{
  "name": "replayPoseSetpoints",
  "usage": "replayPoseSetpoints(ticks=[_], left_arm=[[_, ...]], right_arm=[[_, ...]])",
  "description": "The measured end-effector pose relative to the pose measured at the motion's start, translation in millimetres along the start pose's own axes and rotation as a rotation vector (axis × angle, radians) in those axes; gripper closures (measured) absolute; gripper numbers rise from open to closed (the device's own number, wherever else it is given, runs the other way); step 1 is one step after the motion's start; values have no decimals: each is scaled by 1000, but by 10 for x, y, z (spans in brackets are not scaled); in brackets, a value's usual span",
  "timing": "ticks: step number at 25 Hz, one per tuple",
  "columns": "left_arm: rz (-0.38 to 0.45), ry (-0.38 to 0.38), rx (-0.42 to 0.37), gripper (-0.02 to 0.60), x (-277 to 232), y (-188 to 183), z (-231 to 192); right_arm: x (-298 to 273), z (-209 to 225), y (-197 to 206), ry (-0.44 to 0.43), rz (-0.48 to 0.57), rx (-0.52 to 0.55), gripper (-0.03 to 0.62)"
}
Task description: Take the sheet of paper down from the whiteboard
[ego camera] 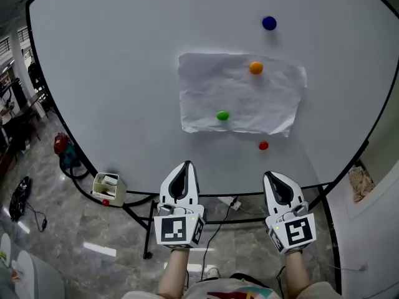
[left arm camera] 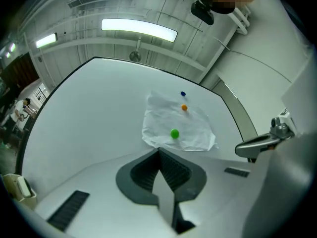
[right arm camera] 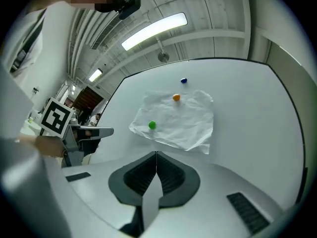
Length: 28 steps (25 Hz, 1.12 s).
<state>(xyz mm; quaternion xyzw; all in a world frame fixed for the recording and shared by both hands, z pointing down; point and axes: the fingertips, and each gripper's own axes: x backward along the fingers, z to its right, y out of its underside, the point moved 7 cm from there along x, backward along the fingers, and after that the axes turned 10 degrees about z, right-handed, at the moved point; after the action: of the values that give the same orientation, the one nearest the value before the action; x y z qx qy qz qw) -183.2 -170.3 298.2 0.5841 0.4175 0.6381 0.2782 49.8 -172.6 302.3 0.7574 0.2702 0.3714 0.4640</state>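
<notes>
Person is facing whiteboard (ego camera: 112, 73), left gripper (ego camera: 185, 167) and right gripper (ego camera: 273, 178) hovering below it, both jaws closed, empty. Paper (ego camera: 240, 92) is hanging pinned by orange magnet (ego camera: 255, 68) and green magnet (ego camera: 222, 115). Removal apparently not begun; next move is likely calling for opening jaws, lifting magnets.

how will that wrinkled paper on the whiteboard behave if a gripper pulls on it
Probably floppy and light: the sheet of paper looks thin and wrinkled. It may tear if tugged while the orange magnet and green magnet pin it.
</notes>
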Motion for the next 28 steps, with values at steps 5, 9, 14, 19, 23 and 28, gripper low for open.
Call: replayPoseSetpoints(ticks=[5,9,14,19,23,28], left_arm=[[-16,-27,-2,538,-335,154,-197],[0,22,6,399,-573,72,-303],[11,138,143,334,-801,-101,-376],[-62,196,241,334,-965,-55,-366],[-72,205,276,336,-990,-8,-361],[-72,242,311,337,-990,-11,-389]], right_arm=[[-432,119,267,-68,-4,-51,580],[-635,154,337,-141,9,-52,580],[-739,64,383,-255,37,-58,580],[-734,59,377,-284,79,-68,580],[-708,79,324,-283,104,-61,580],[-725,83,198,-263,150,-55,580]])
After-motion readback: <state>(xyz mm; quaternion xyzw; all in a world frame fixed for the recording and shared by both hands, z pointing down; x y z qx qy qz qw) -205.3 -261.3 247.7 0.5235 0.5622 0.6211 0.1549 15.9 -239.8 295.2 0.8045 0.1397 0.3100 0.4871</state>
